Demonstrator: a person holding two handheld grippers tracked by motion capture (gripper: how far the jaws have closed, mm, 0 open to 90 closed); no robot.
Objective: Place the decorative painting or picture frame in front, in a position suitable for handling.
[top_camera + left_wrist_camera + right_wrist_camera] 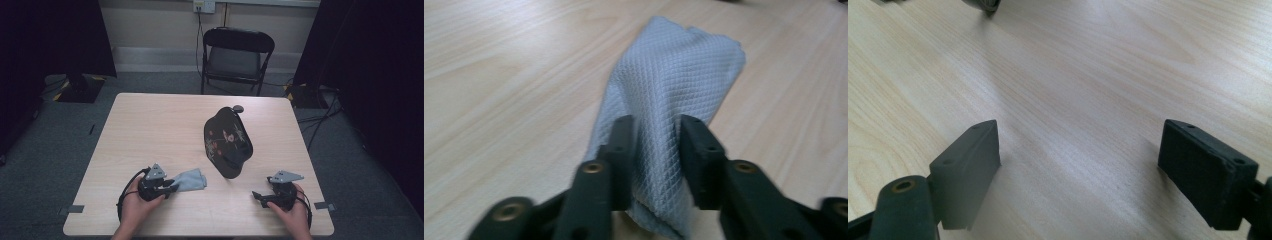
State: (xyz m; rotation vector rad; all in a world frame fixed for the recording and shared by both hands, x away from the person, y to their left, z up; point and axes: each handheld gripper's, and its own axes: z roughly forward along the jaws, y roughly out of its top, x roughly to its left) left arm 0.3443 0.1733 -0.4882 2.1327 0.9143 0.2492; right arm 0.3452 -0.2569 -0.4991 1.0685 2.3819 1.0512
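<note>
A grey-blue waffle-weave cloth (192,179) (674,80) lies bunched on the light wooden table (150,125), near its front left. My left gripper (173,184) (656,125) points right, and its two black pads touch the near end of the cloth on both sides and pinch it. At the front right, my right gripper (256,195) (1080,145) points left just above bare wood, its jaws wide apart with nothing between them. A black cap with a flower pattern (227,142) rests at the table's middle, beyond both grippers; its dark edge (985,5) peeks in at the top of the right gripper view.
A black folding chair (236,55) stands past the table's far edge. Cables run over the grey floor at the right. Bare tabletop stretches along the left and far side.
</note>
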